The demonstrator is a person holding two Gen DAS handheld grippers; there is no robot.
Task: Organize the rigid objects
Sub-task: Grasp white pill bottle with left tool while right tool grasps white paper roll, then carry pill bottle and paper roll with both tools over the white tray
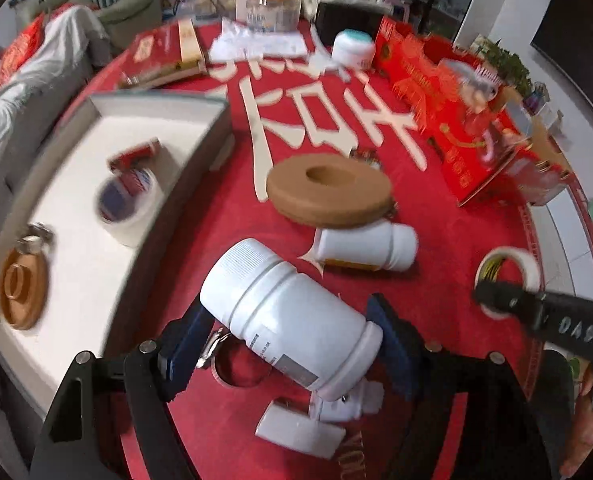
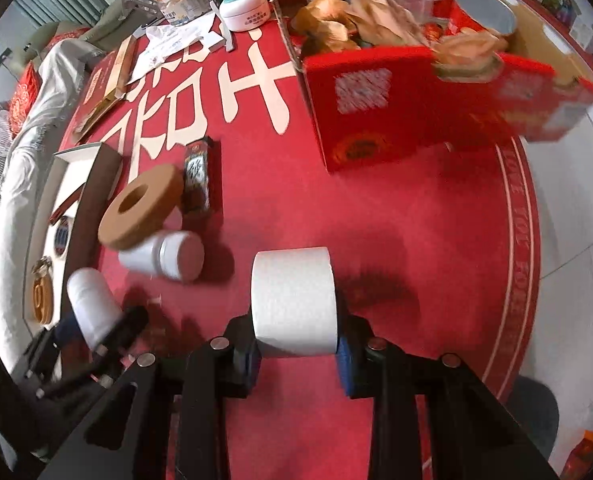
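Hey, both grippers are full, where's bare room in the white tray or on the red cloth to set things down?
In the white tray, bare floor lies between the tape roll and the near wall, beside the wooden disc. On the cloth, the open red stretch between the red box and the white roll is free. Around the cork ring and lying bottle it's crowded.

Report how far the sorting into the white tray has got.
Done: the tray already holds a tape roll, a small red box and a wooden disc. In hand: the left tool grips a white bottle, and the right tool grips a white roll. Left on the red cloth: the cork ring, another bottle and a dark box.
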